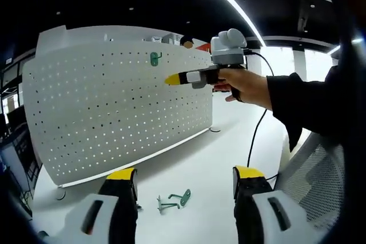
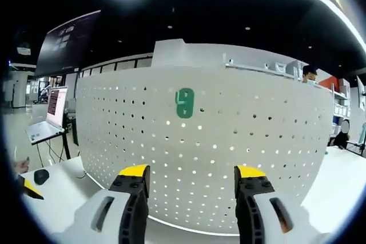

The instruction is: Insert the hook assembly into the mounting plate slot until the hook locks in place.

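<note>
Both tongs spread, nothing between the jaws. Left gripper low over the white table, pointed at two loose green hooks lying flat on the table between its jaws, not touched. Right gripper aimed straight at the white pegboard, jaws apart and empty, near the board but not touching. Seen also from the left gripper view: right gripper held up by a hand, yellow tips just beside the board face, dark sleeve behind, black cable hanging down to the table.

One green hook already seated on the pegboard, upper middle of the board, upright, straight ahead of the right gripper and above its jaw line. Same hook visible in the left gripper view, up and left of the yellow tips. Cannot tell whether fully locked or only hung; too small.

Judged progress: one hook apparently in, right tongs let go of it. Left to do: confirm lock, possibly pick up the spare hooks from the table and mount them.

Laptop on a stand far left, mouse on the near-left table.
</note>
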`<state>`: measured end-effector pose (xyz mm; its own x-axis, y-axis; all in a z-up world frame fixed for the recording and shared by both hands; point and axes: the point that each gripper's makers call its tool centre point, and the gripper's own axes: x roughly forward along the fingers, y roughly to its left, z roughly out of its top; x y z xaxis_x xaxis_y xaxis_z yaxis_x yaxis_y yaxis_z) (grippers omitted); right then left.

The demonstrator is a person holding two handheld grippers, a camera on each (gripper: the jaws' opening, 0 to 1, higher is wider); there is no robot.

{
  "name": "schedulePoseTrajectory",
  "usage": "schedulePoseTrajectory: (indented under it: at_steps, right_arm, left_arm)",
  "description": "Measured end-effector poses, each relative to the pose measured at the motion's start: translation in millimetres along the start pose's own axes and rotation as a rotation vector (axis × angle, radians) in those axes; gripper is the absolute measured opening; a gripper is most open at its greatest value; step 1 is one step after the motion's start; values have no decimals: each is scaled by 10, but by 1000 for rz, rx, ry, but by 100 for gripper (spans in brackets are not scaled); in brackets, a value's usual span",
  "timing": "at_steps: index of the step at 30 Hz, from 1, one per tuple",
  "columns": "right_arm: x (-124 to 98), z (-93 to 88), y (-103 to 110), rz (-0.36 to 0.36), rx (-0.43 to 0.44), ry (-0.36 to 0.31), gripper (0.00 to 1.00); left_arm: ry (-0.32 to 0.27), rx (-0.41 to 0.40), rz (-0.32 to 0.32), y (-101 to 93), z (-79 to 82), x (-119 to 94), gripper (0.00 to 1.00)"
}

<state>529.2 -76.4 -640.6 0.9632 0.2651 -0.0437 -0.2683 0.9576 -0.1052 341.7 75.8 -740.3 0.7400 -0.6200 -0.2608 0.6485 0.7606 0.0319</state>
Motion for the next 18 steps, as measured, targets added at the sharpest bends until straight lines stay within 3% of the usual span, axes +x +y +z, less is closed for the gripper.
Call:
schedulePoseTrajectory:
  at_steps: [9, 18]
  right_arm:
    - [-141, 95, 52, 24, -15, -17, 63]
    - [-329, 60, 103, 52, -53, -3, 63]
  left_arm:
    - [-33, -1, 16, 43, 80, -40, 70]
    - [-56, 0, 43, 114, 135, -83, 70]
